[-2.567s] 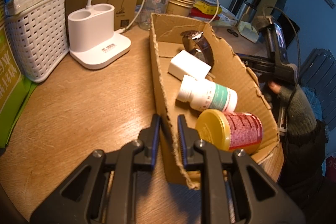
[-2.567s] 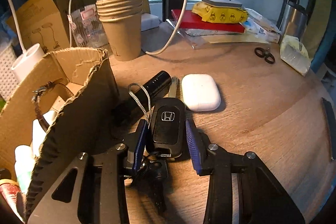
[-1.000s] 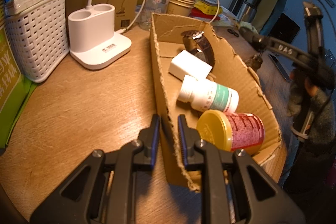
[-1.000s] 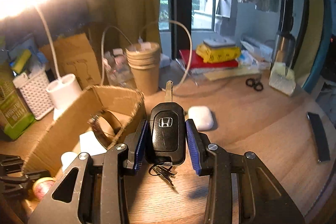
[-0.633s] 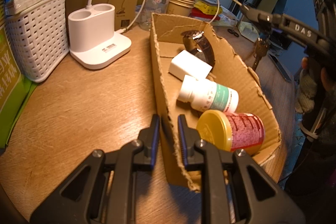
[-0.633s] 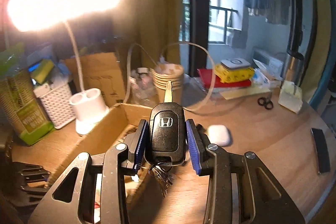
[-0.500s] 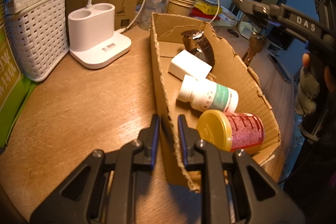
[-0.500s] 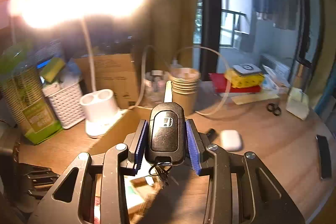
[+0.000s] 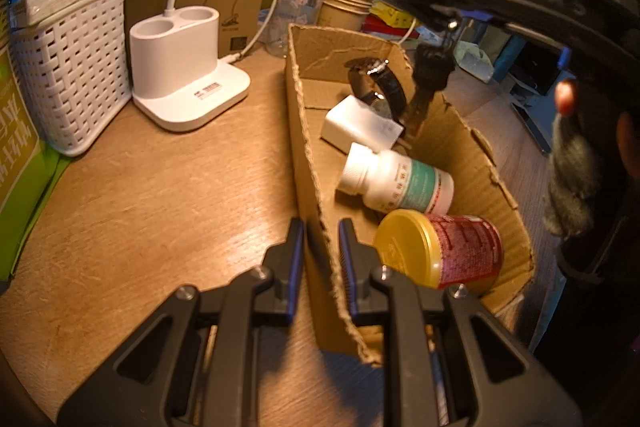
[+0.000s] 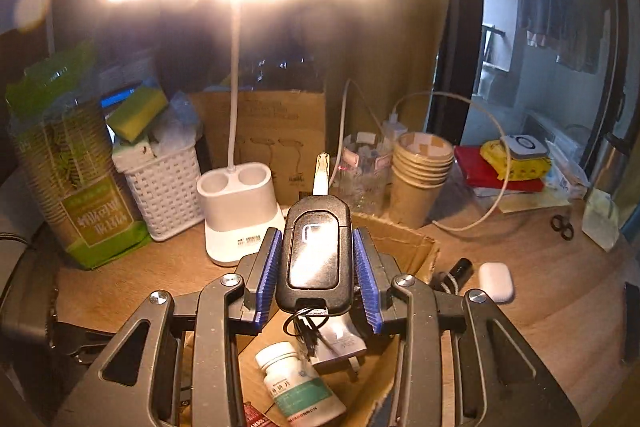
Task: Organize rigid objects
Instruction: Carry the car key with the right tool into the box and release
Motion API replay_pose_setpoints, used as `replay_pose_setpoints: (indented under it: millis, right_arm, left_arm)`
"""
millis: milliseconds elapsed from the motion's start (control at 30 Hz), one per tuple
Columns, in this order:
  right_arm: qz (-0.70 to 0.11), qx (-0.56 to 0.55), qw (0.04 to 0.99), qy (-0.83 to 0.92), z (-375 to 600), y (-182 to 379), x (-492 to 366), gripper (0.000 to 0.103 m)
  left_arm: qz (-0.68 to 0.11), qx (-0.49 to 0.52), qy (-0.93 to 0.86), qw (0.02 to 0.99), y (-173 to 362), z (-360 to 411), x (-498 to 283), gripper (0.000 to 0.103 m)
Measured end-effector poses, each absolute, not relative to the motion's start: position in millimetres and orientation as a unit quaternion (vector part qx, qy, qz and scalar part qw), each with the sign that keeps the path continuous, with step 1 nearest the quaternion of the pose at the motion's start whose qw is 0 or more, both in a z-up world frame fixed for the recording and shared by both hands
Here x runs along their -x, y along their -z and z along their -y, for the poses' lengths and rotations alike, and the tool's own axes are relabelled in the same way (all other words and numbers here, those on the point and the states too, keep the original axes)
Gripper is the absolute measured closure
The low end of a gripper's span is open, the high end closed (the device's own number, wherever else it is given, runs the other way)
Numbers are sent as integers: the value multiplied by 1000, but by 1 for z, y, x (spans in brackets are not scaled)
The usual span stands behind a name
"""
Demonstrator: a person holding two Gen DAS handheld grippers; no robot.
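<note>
Right claw (image 10: 316,267) clamped on black car key fob (image 10: 314,255), blade pointing forward, key ring with keys (image 9: 426,83) dangling below. Fob is in the air above the cardboard box (image 9: 308,155), over its far end. Left claw (image 9: 320,251) pinched together on the box's near side wall, one pad each side. In box: white pill bottle (image 9: 396,181) on its side, yellow-lidded red jar (image 9: 438,247) on its side, white charger block (image 9: 360,127), watch (image 9: 378,83). White earbud case (image 10: 496,281) and small black cylinder (image 10: 458,271) on tabletop (image 9: 160,195), outside the box. Desk lamp base (image 9: 188,67) beside the box.
</note>
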State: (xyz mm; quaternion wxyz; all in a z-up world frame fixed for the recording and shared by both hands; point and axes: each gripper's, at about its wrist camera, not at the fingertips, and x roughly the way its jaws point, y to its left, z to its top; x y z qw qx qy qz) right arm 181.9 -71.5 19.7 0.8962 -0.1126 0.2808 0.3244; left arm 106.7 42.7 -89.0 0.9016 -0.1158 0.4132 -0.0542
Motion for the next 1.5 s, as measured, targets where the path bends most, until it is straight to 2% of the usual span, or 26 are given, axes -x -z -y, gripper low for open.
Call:
replay_pose_setpoints:
  millis: [333,667,1000,1267,1500]
  right_arm:
    - [-329,177,877,-302,46,15,-194,64]
    - [-344,245,853,-307,24,29,-189,64]
    - [-368,221,858,-281,33,31,-206,65]
    - [-366,295,835,-285,11,43,-194,63]
    - [-370,244,829,-341,21,35,-193,63]
  left_arm:
    - [-412,114,56,902,88,-41,-106,84]
    - [-411,114,56,903,88,-41,-104,84]
    - [-411,115,56,903,87,-41,-105,84]
    - [-413,116,56,902,87,-42,-106,84]
    - [-414,119,55,901,88,-43,-106,84]
